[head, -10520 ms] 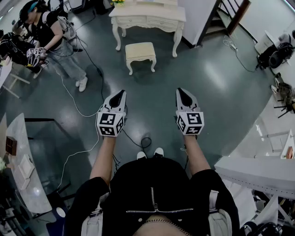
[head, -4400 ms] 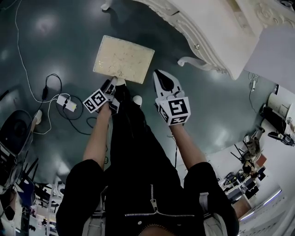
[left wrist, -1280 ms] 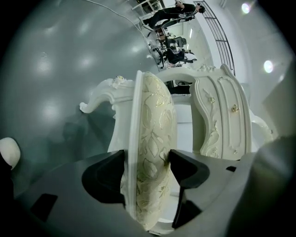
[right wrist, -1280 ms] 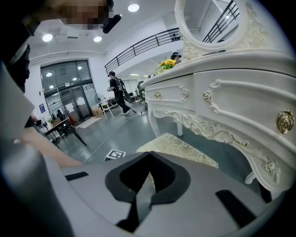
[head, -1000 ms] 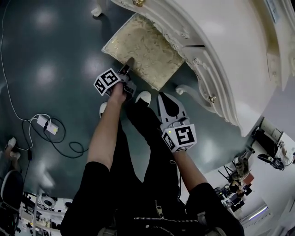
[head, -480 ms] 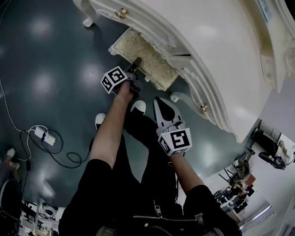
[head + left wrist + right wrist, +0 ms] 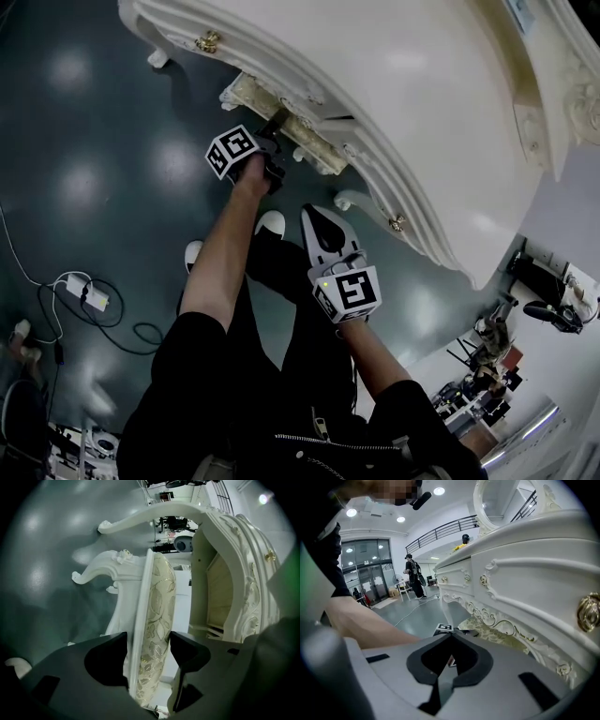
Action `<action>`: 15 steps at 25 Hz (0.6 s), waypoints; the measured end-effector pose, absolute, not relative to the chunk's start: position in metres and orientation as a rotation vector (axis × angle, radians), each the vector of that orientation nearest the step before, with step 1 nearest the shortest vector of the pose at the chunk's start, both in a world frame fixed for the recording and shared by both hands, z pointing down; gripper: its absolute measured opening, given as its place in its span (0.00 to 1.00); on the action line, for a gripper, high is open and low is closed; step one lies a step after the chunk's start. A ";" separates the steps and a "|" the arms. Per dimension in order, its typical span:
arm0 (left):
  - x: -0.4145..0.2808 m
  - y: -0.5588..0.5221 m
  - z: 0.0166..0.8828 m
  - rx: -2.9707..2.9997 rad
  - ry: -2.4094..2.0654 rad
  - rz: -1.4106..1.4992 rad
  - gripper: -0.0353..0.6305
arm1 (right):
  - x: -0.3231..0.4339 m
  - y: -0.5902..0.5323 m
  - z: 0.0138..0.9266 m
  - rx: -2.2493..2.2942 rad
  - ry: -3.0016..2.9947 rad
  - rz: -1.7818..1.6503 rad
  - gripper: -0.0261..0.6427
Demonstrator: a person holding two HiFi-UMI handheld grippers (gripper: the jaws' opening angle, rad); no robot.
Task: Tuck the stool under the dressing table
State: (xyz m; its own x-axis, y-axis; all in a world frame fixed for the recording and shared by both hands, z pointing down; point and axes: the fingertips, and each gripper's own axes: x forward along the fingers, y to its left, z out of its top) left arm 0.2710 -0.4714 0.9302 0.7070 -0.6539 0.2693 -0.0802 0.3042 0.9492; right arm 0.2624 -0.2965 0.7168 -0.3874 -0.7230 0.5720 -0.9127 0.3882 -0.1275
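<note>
The cream stool (image 7: 258,97) sits mostly beneath the white dressing table (image 7: 403,94); only a strip of its patterned seat shows. My left gripper (image 7: 275,122) reaches to that near edge. In the left gripper view the jaws (image 7: 149,639) clamp the seat's rim, having just closed slightly on it, one pad on the white frame, the other on the gold-leaf cushion (image 7: 159,602), with the dressing table (image 7: 243,588) right beside. My right gripper (image 7: 312,214) hangs shut and empty near my legs, short of the table's front. Its own view shows the right gripper (image 7: 451,635), the table's drawers (image 7: 525,573) and the cushion (image 7: 497,637).
A power adapter and cables (image 7: 89,295) lie on the dark floor at left. My shoes (image 7: 270,222) stand just behind the stool. Equipment (image 7: 553,300) crowds the right edge. People (image 7: 414,576) stand far across the room. A curved table leg (image 7: 361,200) is near my right gripper.
The stool has slid further under the dressing table with my left gripper on its seat; far less cushion shows. My right gripper has shifted only slightly.
</note>
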 end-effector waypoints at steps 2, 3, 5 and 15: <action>0.277 -0.476 0.930 1.230 -0.716 -0.422 0.48 | 0.265 -0.293 0.718 1.404 -2.215 0.607 0.05; 0.279 -0.477 0.931 1.231 -0.714 -0.421 0.48 | 0.266 -0.292 0.719 1.403 -2.210 0.609 0.05; 0.281 -0.480 0.931 1.231 -0.704 -0.420 0.48 | 0.268 -0.291 0.720 1.409 -2.202 0.614 0.05; 0.247 -0.455 0.894 1.679 -0.811 -0.045 0.37 | 0.262 -0.286 0.689 1.443 -2.192 0.678 0.05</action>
